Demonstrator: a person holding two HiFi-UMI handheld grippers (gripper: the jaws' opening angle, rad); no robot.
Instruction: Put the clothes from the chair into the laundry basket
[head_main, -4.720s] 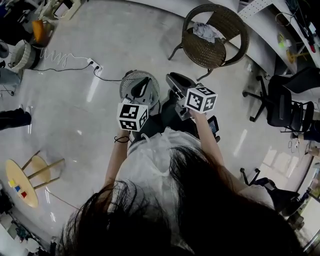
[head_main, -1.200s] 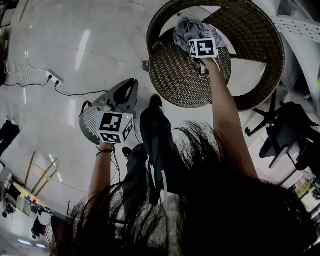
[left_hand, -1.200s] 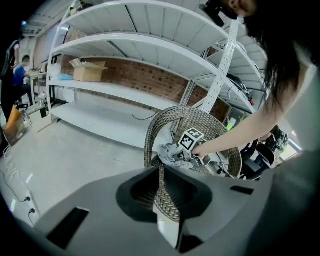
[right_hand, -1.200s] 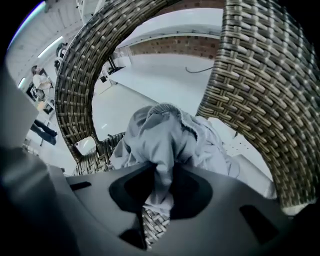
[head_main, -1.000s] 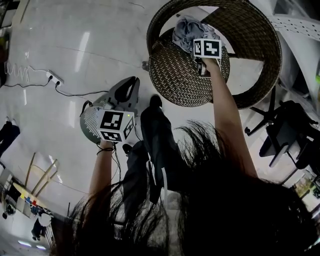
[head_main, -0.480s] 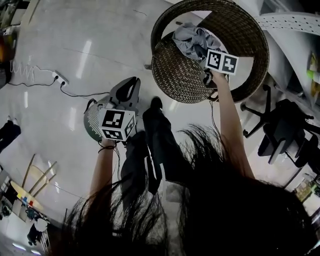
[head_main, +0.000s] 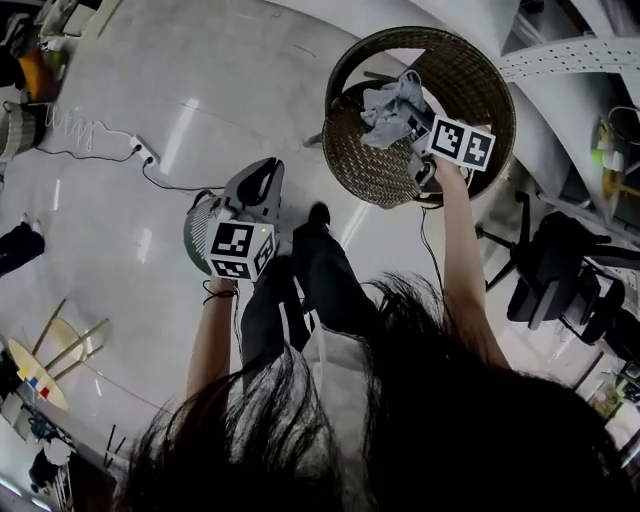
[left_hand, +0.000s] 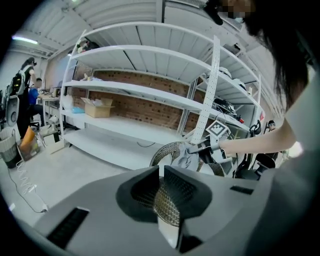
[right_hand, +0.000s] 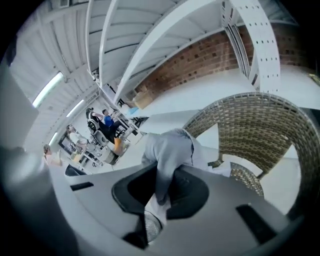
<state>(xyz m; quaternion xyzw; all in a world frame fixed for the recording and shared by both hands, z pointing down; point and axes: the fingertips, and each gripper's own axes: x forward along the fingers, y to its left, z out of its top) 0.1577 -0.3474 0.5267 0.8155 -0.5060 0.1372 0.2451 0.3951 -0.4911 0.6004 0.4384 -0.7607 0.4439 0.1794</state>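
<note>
Right gripper (right_hand: 152, 210): jaws nearly together, pinching a fold of the grey garment (right_hand: 167, 147). The garment is held over the seat of the wicker chair (head_main: 480, 90), presumably to clear the rim before carrying.

Left gripper (left_hand: 167, 200): jaws together, just over the laundry basket (head_main: 197, 230) beside the person's legs. Whether it grips the basket is unclear.

bright overhead light, glare streaks on floor (head_main: 185, 135), fisheye-warped, dark-vignetted edges

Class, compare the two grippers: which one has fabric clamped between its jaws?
The right gripper: its jaws pinch a fold of the grey garment. The left gripper differs: its jaws are closed together with nothing between them.
</note>
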